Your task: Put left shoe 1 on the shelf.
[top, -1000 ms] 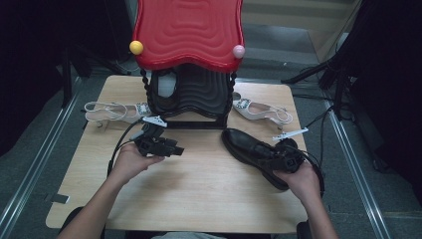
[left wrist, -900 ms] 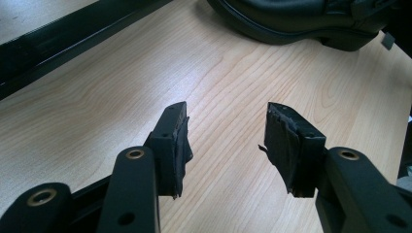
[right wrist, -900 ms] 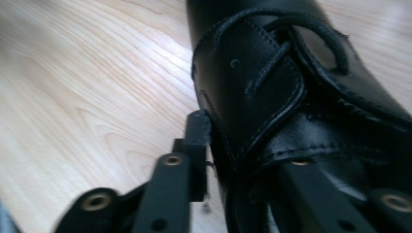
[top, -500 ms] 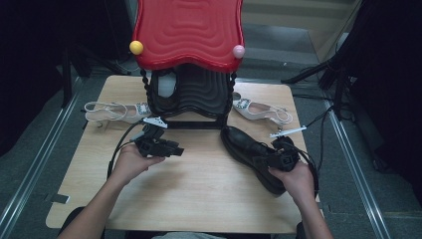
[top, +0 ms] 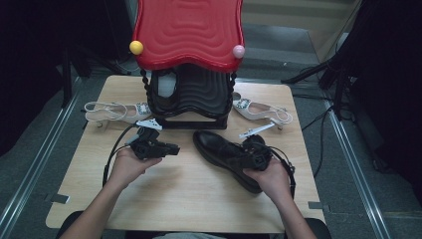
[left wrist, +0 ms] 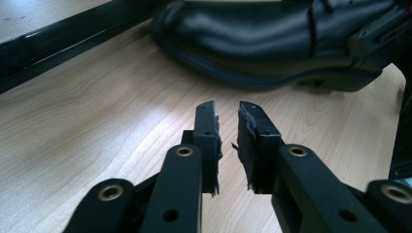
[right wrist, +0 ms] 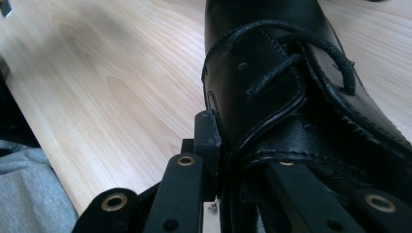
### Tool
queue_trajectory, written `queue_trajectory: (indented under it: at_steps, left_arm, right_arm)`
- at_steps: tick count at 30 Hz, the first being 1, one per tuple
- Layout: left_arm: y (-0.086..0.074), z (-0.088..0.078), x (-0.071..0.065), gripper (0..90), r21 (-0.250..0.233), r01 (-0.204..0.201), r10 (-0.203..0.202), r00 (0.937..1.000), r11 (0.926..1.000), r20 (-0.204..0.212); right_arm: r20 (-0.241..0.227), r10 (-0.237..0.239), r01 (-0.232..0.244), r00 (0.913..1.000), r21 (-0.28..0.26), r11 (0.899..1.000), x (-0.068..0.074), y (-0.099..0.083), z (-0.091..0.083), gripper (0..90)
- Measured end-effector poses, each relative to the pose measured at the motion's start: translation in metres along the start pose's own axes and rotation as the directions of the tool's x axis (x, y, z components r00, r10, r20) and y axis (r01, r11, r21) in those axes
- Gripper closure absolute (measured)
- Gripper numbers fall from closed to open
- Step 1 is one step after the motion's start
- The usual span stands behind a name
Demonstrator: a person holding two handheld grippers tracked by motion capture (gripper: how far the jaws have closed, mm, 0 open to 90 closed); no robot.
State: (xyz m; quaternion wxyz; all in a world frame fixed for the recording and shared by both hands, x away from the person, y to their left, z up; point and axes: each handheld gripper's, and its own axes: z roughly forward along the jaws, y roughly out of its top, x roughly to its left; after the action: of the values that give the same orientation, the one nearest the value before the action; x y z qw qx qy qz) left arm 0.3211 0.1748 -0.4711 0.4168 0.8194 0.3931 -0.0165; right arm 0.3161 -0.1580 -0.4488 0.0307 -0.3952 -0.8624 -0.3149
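The black shoe [top: 226,157] lies on its sole on the right half of the bench [top: 199,199], toe pointing toward the red rack, heel toward the person. In the high view the right tool [top: 254,154] sits over the shoe's opening, the person's right hand [top: 271,177] behind it at the heel. In the right gripper view the right tool [right wrist: 228,145] grasps the shoe [right wrist: 301,97] at its collar: one jaw presses on the outside of the leather beside the laces, the other is tucked inside the opening. Its jaws have just been closing, with the leather edge between them.

To the left, the left tool [top: 166,148] is held low over bare wood by the person's left hand [top: 129,164], pointing across toward the shoe and well apart from it. In the left gripper view the left tool [left wrist: 227,121] has its jaws nearly together, a narrow gap left and nothing between them; they have just been closing. Beyond them the shoe [left wrist: 272,39] lies side-on.

Farther back stands the black rack [top: 191,94] with its wavy red top [top: 189,32], a yellow ball [top: 136,48] and a pink ball [top: 238,51] at its front corners. A pale sandal [top: 117,112] lies left of the rack, another sandal [top: 261,112] right of it.
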Motion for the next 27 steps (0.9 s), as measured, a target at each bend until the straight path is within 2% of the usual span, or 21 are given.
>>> queue_trajectory:
  at_steps: [5, 9, 16, 22, 27]
  left_arm:
    - [-0.004, -0.002, -0.001, 81.2, -0.016, -0.002, 0.002, 1.0000, 0.9999, -0.007]
    - [-0.007, -0.002, -0.002, 81.2, -0.020, 0.005, -0.006, 0.9999, 0.9998, -0.015]
    - [-0.010, 0.002, -0.003, 79.7, -0.003, 0.001, -0.001, 0.9996, 1.0000, -0.028]
    - [-0.010, 0.006, -0.003, 81.5, 0.001, 0.012, -0.012, 0.9997, 0.9999, -0.023]
    - [-0.009, 0.009, -0.005, 84.7, -0.011, 0.027, -0.027, 0.9995, 0.9996, -0.019]
  right_arm:
    - [-0.023, -0.028, 0.028, 0.9994, 0.030, 0.999, 0.016, 0.013, 0.022, 83.0]
    - [-0.024, -0.046, 0.047, 0.9986, 0.040, 0.998, 0.026, 0.020, 0.034, 82.7]
    - [-0.025, -0.050, 0.051, 0.9984, 0.034, 0.998, 0.031, 0.021, 0.049, 81.4]
    - [-0.032, -0.054, 0.055, 0.9980, 0.017, 0.998, 0.030, 0.018, 0.045, 75.0]
    - [-0.046, -0.078, 0.077, 0.9959, -0.023, 0.997, 0.025, 0.013, 0.026, 72.7]
